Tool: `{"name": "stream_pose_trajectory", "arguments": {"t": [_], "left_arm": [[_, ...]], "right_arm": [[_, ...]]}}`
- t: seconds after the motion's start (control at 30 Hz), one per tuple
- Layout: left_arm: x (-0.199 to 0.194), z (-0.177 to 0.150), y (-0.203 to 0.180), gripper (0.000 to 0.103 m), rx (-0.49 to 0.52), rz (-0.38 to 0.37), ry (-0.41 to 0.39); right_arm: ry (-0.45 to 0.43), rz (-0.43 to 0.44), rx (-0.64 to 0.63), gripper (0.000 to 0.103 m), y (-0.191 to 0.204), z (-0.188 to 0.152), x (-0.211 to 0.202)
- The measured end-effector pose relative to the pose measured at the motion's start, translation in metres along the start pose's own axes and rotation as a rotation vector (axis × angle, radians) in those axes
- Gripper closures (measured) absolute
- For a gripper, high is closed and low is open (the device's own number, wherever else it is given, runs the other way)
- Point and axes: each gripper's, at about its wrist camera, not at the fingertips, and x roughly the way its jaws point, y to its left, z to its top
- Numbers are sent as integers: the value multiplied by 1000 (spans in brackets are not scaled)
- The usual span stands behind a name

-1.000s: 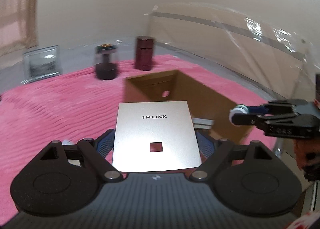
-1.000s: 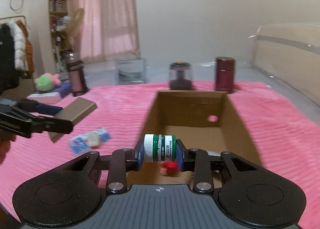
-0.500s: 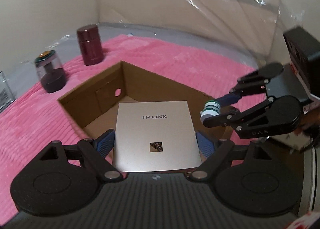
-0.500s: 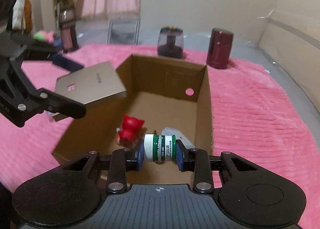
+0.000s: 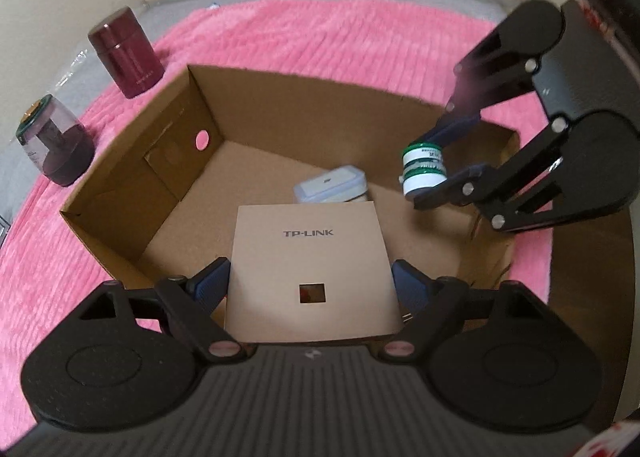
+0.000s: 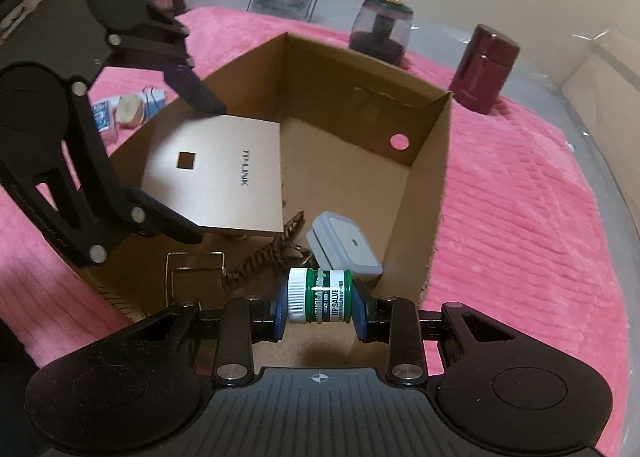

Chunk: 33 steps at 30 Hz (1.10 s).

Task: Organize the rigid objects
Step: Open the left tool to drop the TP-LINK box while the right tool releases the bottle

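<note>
Both grippers over the open box [image 5: 132, 193] on the pink bed. We lower the left gripper [image 5: 310, 281], fingers clamped on the flat plate [image 5: 310, 269], until it lies level on the box floor, clear of the grey case [image 6: 344, 245]; we set the jar [image 6: 320, 295], pinched in the right gripper [image 6: 320, 299], in the bare corner. The plate is thin, matte beige, with a square cutout; the jar is green, white-capped.

TP-LINK box [image 5: 310, 273]: hides box floor beneath. Grey case [image 5: 330, 187]: near half hidden behind it. Jar [image 5: 424, 169] label: blurred.
</note>
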Motion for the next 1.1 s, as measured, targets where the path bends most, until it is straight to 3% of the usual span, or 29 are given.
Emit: {"name": "stream_pose_trajectory", "arguments": {"t": [0.53, 0.83, 1.1], "left_arm": [[41, -2, 0, 19, 93, -11, 124], [49, -2, -1, 19, 105, -19, 150], [51, -3, 1, 19, 99, -23, 149]], "right_arm": [[161, 60, -105, 74, -1, 20, 42], [249, 81, -113, 74, -2, 24, 64], [266, 90, -98, 74, -4, 23, 79]]}}
